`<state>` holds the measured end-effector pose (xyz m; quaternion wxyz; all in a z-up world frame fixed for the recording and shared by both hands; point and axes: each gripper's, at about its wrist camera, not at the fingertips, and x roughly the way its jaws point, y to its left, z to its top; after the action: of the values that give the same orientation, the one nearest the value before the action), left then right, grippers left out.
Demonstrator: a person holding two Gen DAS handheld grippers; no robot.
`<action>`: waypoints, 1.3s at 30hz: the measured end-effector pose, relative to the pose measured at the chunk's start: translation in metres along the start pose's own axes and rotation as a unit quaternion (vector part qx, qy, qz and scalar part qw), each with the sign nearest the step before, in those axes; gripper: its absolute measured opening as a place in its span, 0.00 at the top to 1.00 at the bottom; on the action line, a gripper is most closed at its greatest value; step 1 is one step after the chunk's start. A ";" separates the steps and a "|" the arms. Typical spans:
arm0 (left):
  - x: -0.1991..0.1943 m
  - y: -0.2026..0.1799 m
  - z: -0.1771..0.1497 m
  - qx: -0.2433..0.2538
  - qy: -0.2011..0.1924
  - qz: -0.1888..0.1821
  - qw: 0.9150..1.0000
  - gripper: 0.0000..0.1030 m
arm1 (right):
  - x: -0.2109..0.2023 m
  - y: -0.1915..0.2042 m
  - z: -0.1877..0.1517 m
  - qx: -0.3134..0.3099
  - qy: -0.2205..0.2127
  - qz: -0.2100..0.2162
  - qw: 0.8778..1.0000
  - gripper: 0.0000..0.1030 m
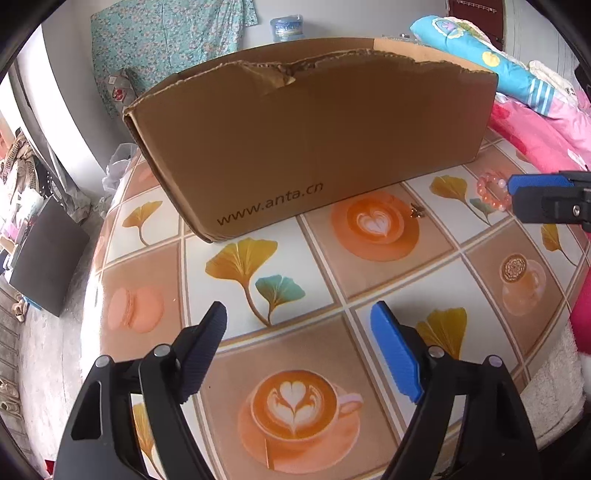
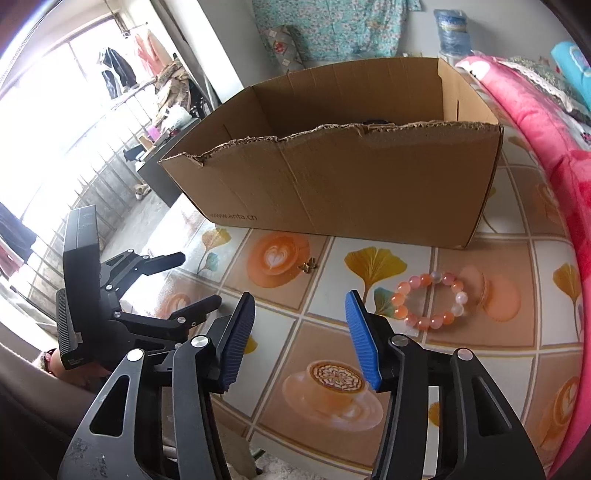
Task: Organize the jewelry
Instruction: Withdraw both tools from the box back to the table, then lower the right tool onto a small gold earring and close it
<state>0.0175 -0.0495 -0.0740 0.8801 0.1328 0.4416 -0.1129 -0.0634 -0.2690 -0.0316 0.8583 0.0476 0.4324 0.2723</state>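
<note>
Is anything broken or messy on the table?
Yes. The cardboard box has a ragged, torn top edge along its near wall. A bead bracelet and a small gold butterfly charm lie loose on the tablecloth, outside the box.

Daylight floods in through a big window (image 2: 55, 74) on one side, washing out the view, with clothes (image 2: 118, 70) hanging on a line before it. The far wall (image 1: 332, 18) is pale, and a green floral cloth (image 1: 166, 37) hangs against it, a blue water jug (image 1: 287, 27) beside. The table (image 1: 303, 266) wears a glossy cover printed with coffee cups and ginkgo leaves. Bright pink and blue bedding (image 2: 535, 122) is heaped along its far edge. The floor (image 1: 48, 354) below is grey and bare, and a dark low cabinet (image 1: 48, 258) stands on it.
</note>
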 end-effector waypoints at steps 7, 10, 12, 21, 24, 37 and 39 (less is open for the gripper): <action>0.013 0.004 0.012 -0.059 0.025 0.014 0.998 0.09 | 0.004 -0.008 0.000 0.012 0.000 -0.005 1.000 0.58; 0.016 0.007 0.012 -0.081 0.034 0.014 0.996 0.05 | 0.007 -0.010 0.000 0.014 0.006 -0.005 1.000 0.58; 0.016 0.010 0.011 -0.089 0.036 0.010 0.995 0.05 | 0.009 -0.008 0.000 0.010 0.008 -0.010 1.000 0.56; 0.016 0.010 0.012 -0.108 0.045 0.013 0.993 0.05 | 0.016 -0.005 0.003 0.009 0.015 -0.015 1.000 0.53; 0.017 0.009 0.012 -0.112 0.049 0.012 0.992 0.05 | 0.017 -0.003 0.004 0.005 0.015 -0.022 1.000 0.53; 0.021 0.014 0.015 -0.119 0.056 0.015 0.991 0.05 | 0.025 0.003 0.006 -0.008 0.015 -0.041 0.999 0.53; 0.021 0.015 0.015 -0.119 0.055 0.015 0.991 0.05 | 0.026 0.003 0.006 -0.008 0.016 -0.040 0.999 0.53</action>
<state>0.0460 -0.0422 -0.0802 0.8655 0.0398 0.4978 -0.0388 -0.0475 -0.2522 -0.0453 0.8617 0.0185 0.4456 0.2422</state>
